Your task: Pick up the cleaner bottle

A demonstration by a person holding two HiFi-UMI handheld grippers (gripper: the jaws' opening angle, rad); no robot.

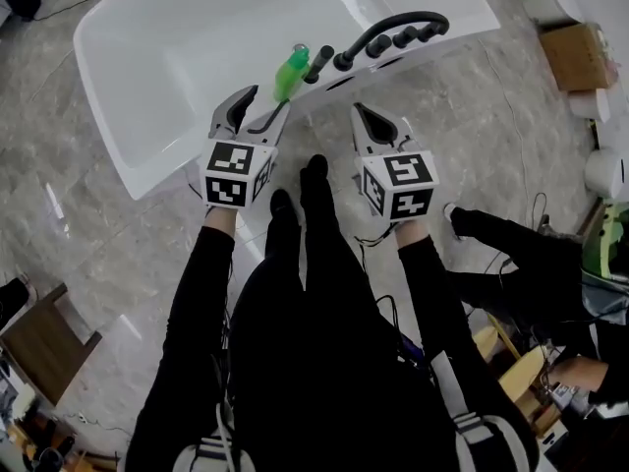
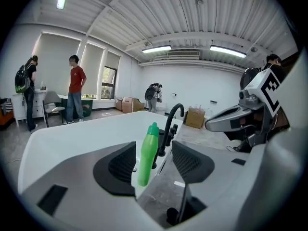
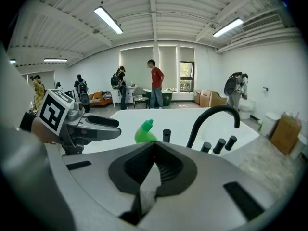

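The green cleaner bottle (image 1: 291, 71) stands upright on the near rim of the white bathtub (image 1: 177, 57), next to the black faucet (image 1: 393, 26). My left gripper (image 1: 267, 101) is open just short of it. In the left gripper view the bottle (image 2: 148, 153) shows in the gap ahead of the left gripper (image 2: 156, 159), and neither pad touches it. My right gripper (image 1: 366, 116) is shut with nothing in it, over the floor below the faucet knobs. In the right gripper view the right gripper (image 3: 155, 150) hides the bottle's (image 3: 143, 133) lower half.
Black knobs (image 1: 403, 37) line the tub rim right of the bottle. Cardboard boxes (image 1: 575, 52) and white tubs sit at the far right. A person in black (image 1: 521, 259) is low at the right. A wooden stool (image 1: 44, 337) stands at the lower left. Several people stand across the room (image 2: 74, 93).
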